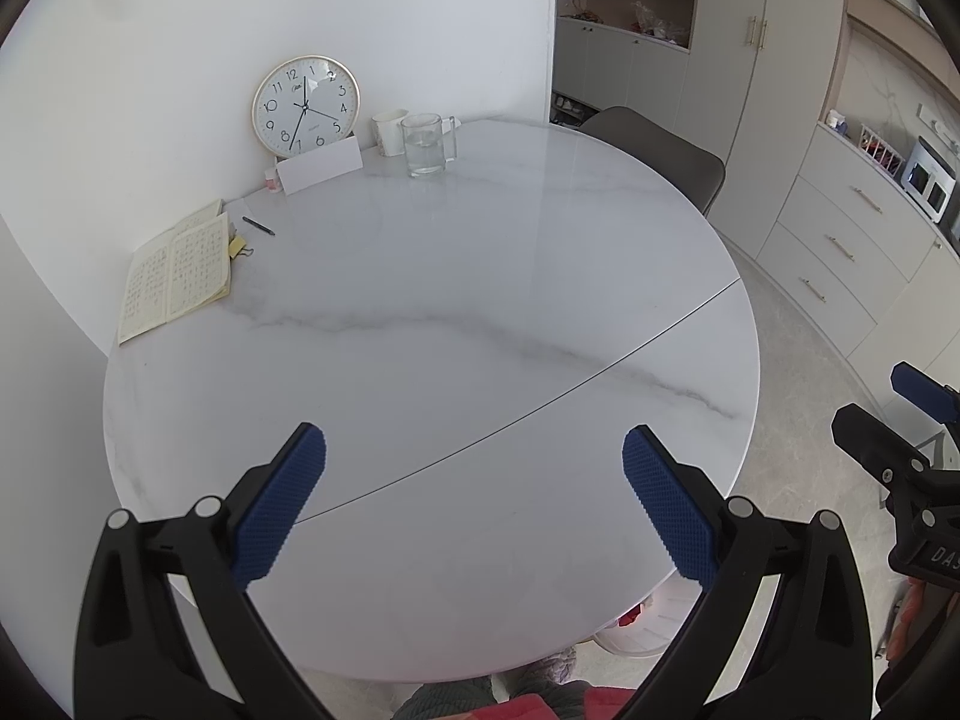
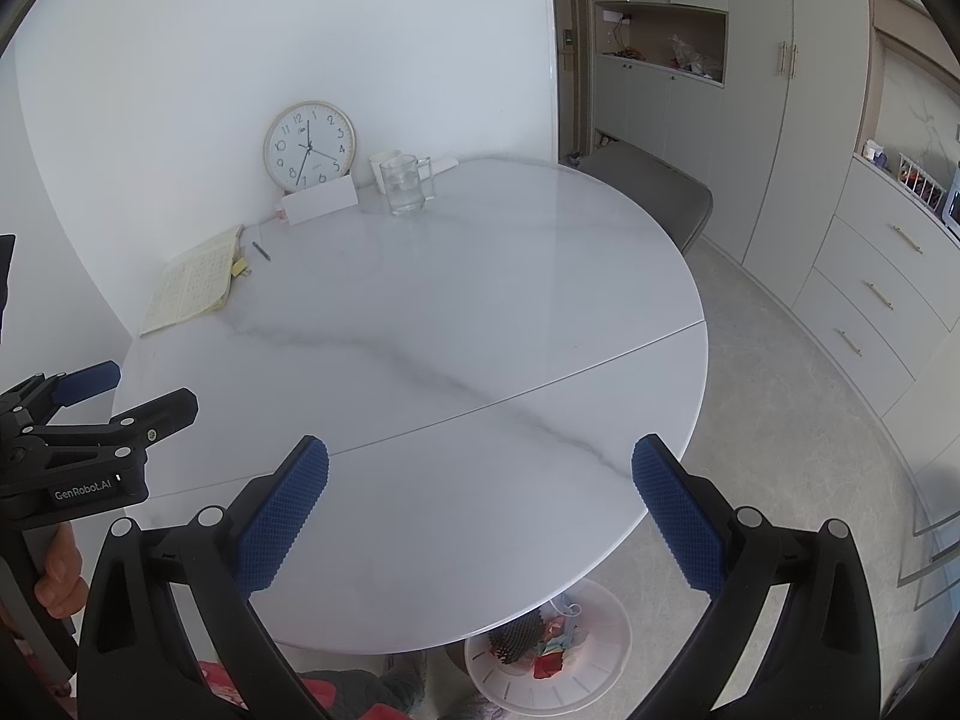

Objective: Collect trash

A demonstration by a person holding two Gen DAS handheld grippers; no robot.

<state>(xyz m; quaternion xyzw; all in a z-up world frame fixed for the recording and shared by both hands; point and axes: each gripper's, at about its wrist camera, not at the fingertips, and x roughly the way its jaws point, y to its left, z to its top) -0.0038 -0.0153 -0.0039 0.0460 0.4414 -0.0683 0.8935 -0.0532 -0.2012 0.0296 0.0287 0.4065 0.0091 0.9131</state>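
Lying in the white bin [image 2: 606, 618], trash [image 2: 555, 648] sits below right tongs [image 2: 480, 516].

Showing the left gripper [image 1: 474, 504] as black moulded plastic arms with triangular cut-outs, round silver pivot pins, and two fingers carrying blue pads [image 1: 282, 501] textured in a fine diamond grid. Showing the right gripper [image 2: 480, 510] built the same way, with matching blue pads [image 2: 675, 516]. Displaying, on the black body of the left gripper seen from the right wrist view, white lettering reading "GenRobot.AI", plus small silver screws. Wearing dark grey ribbed fabric and red cloth [image 1: 522, 705] at the lower edge.
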